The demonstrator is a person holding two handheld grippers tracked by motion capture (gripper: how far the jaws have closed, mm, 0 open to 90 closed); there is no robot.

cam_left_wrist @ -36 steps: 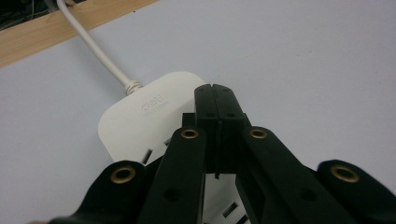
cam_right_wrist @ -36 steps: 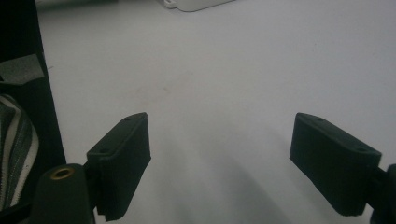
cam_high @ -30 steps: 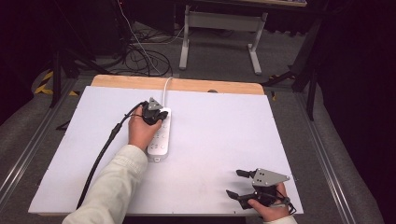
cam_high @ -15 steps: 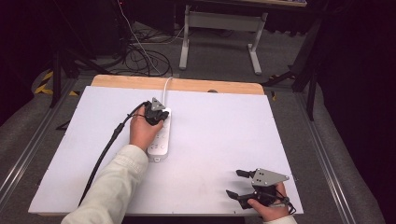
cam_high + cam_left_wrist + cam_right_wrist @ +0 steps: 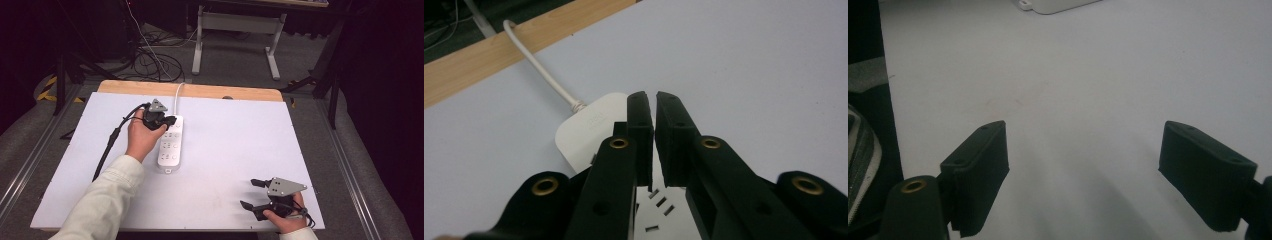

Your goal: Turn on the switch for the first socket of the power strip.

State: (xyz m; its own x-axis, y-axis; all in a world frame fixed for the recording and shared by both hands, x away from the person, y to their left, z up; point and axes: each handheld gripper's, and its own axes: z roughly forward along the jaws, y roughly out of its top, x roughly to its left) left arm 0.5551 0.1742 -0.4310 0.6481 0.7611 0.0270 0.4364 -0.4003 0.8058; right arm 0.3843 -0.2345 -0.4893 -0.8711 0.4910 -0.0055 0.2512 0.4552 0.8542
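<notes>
Table: white top, wooden strip along the far edge, dark floor with cables beyond.
Power strip: white, flat on the table left of centre, long side running away from the person; white cord leaving its far end over the wooden strip.
Left gripper: held in the left hand, over the far end of the power strip; jaws clenched almost together, only a thin slit between the pads (in the left gripper view), nothing seen gripped between them; sockets visible just below the jaws. Touching the strip or hovering: cannot tell.
Left gripper cable: black, trailing back across the table toward the near left.
Right gripper: near the table's near right corner, held in the right hand, well apart from the power strip; jaws released, spread wide over bare table, holding nothing.
Sleeve: pale, on the left forearm.
</notes>
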